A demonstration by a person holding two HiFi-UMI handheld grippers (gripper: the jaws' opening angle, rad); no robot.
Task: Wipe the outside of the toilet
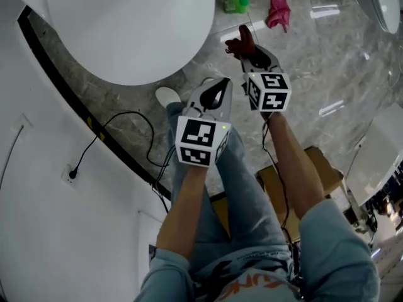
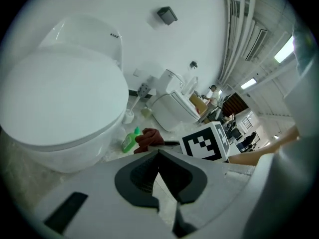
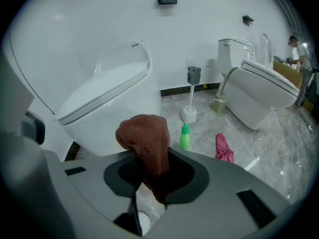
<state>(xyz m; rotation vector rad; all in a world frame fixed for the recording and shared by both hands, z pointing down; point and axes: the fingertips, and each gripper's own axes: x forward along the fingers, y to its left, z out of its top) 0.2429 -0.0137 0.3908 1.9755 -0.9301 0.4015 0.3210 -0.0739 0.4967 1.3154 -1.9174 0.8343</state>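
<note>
Looking down in the head view, the white toilet [image 1: 126, 24] stands at upper left on the marbled floor [image 1: 327, 55], just ahead of both tools. The right tool [image 1: 247, 48] carries a brown cloth [image 1: 240, 43], the left tool [image 1: 219, 83] beside it carries nothing, and a green bottle [image 1: 236, 3] and a pink rag [image 1: 277, 8] lie beyond. In the left gripper view, that tool's jaws meet at the tips with nothing between them. In the right gripper view, the jaws are clamped on a fold of the cloth, its bunched end standing free toward the toilet. The cloth looks soft and light, well taken at its fold. The glazed toilet is likely hard, slick and fixed, a thing to press against rather than hold. No lettering is legible; the bottle's label is too small.
</note>
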